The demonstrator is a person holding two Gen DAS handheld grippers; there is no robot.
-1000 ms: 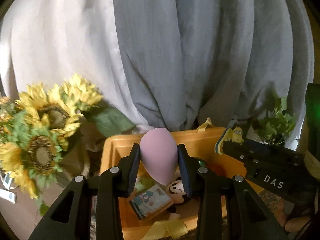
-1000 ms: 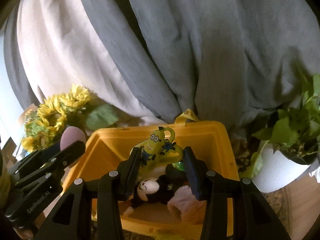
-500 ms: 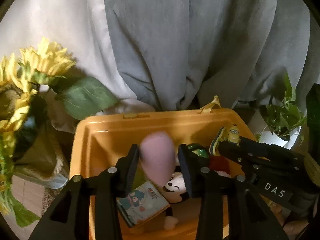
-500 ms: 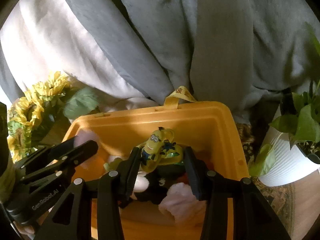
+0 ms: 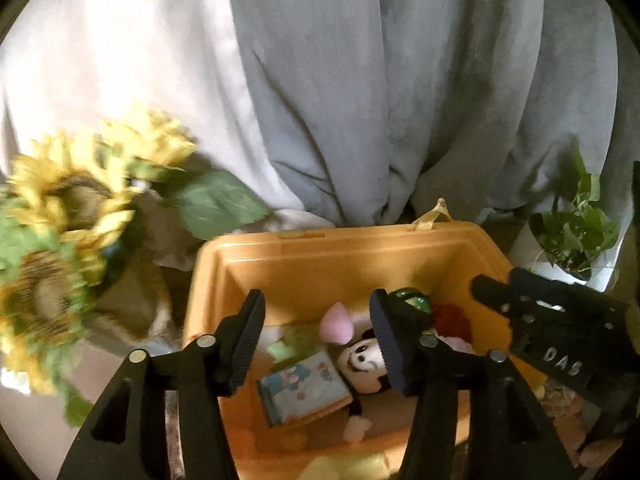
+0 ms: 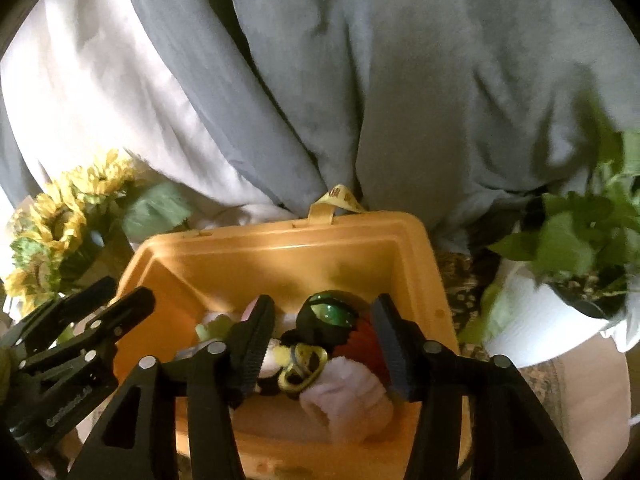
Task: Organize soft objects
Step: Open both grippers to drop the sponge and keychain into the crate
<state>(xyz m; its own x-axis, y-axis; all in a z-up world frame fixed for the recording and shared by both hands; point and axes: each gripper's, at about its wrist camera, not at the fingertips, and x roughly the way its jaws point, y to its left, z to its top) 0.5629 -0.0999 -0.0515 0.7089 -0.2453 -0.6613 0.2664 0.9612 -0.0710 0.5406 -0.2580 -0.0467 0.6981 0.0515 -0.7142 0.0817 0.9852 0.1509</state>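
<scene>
One orange bin [image 5: 320, 256] is sitting in the middle of both views, and the soft toys are lying inside it. In the left wrist view one black-eared mouse doll [image 5: 362, 360] is lying face up on the bin floor, one small picture book [image 5: 304, 388] is resting just beside it, one pink sponge [image 5: 338, 322] is lying behind the doll's head, and one red plush piece [image 5: 452, 318] is showing near the right wall. In the right wrist view one yellow keychain figure [image 6: 300, 364] is lying on the pile, touching one pale pink plush [image 6: 348, 392], with one dark toy with a shiny green eye [image 6: 326, 316] sitting just behind it. Two grippers are hovering over the bin. The left gripper [image 5: 320, 336] is spreading its jaws, with nothing pressed between the pads; the toys are lying below the gap. The right gripper [image 6: 322, 340] is also spreading its jaws, and the keychain figure is lying loose beneath them, apart from both pads. Outside the bin, one bunch of sunflowers [image 5: 72, 240] is standing to the left, one potted plant [image 6: 580, 264] in a white pot is standing to the right, and grey and white curtains [image 5: 360, 100] are hanging behind.
</scene>
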